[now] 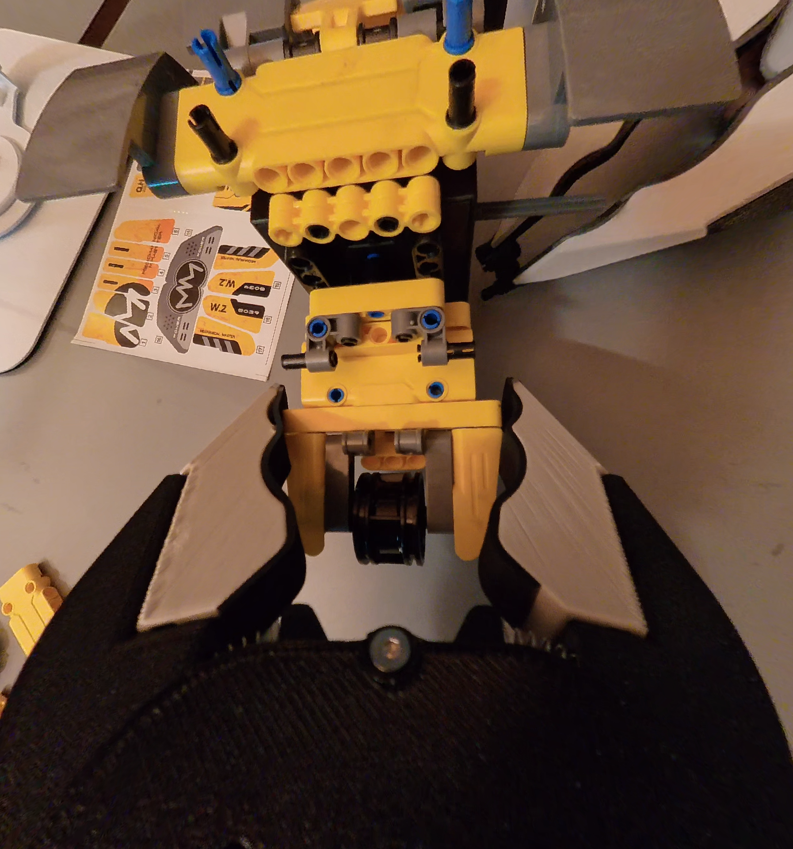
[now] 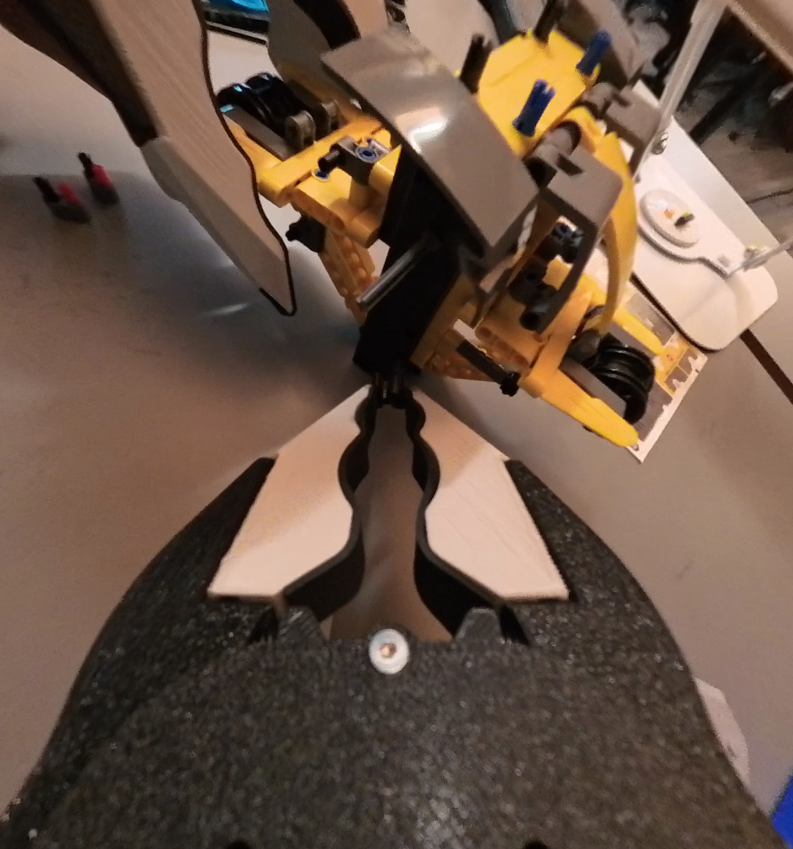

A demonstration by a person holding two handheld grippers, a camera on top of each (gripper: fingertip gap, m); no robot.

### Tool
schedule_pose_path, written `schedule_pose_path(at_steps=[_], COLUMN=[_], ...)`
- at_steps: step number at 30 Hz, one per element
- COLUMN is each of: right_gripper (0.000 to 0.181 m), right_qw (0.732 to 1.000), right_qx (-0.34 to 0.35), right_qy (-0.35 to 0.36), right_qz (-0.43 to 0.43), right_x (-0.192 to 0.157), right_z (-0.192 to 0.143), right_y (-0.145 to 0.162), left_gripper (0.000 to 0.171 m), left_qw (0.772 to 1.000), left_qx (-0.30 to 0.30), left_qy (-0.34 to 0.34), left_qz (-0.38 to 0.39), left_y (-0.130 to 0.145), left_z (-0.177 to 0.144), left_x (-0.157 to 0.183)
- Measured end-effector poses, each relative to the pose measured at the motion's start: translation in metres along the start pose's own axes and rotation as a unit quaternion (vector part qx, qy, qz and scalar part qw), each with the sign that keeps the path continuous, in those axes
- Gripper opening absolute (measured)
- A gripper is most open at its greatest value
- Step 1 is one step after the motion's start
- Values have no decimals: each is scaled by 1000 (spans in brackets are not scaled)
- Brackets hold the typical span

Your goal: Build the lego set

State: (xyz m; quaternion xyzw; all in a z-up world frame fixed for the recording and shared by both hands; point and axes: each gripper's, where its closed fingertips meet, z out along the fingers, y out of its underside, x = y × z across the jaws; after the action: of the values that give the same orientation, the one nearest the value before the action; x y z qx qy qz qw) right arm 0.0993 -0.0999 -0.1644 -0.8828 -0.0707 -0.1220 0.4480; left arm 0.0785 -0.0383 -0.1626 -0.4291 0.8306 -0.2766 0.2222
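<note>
My left gripper (image 1: 392,395) is shut on one end of a yellow, black and grey brick-built vehicle model (image 1: 362,119), beside a black wheel (image 1: 388,519) set between two yellow prongs. The model points away from me, held above the grey table (image 1: 638,413). Blue and black pins stick up from its far yellow plate, and a grey panel sits on each side of that plate. My right gripper (image 2: 389,396) is shut on a small black pin (image 2: 388,388). The pin's tip is against the end of the model's black block (image 2: 408,285). One left finger (image 2: 211,183) shows at the upper left.
A sticker sheet (image 1: 179,289) lies on the table under the model, next to a white device base (image 1: 13,285). Loose yellow parts (image 1: 27,606) lie at the left edge. Two small black-and-red pieces (image 2: 71,193) stand on the table. A white housing with a black cable (image 1: 661,193) is to the right.
</note>
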Motion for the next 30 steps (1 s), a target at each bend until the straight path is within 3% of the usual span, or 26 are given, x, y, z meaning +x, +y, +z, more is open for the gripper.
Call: schedule_pose_path(at_steps=[10,15,20,23,30], right_gripper=[11,11,11,11,11], right_qw=[999,998,997,996,992], right_qx=[-29,-46,-60,-66,-87], right_qy=[41,38,49,54,94], right_qz=[6,13,5,3,-15], right_x=[4,0,1,0,6], right_z=[2,8,12,12,11], right_y=[-3,2,5,5,5], left_gripper=[92,97,80,72,73], left_qw=[999,1000,999,999,996], left_qx=[41,10,-14,-29,-58], left_qy=[7,17,24,29,55], left_qz=[-6,15,34,24,-31], left_y=[-20,-27,-35,-32,-31], left_z=[-12,-1,7,13,17], left_x=[-3,-8,-4,-3,0])
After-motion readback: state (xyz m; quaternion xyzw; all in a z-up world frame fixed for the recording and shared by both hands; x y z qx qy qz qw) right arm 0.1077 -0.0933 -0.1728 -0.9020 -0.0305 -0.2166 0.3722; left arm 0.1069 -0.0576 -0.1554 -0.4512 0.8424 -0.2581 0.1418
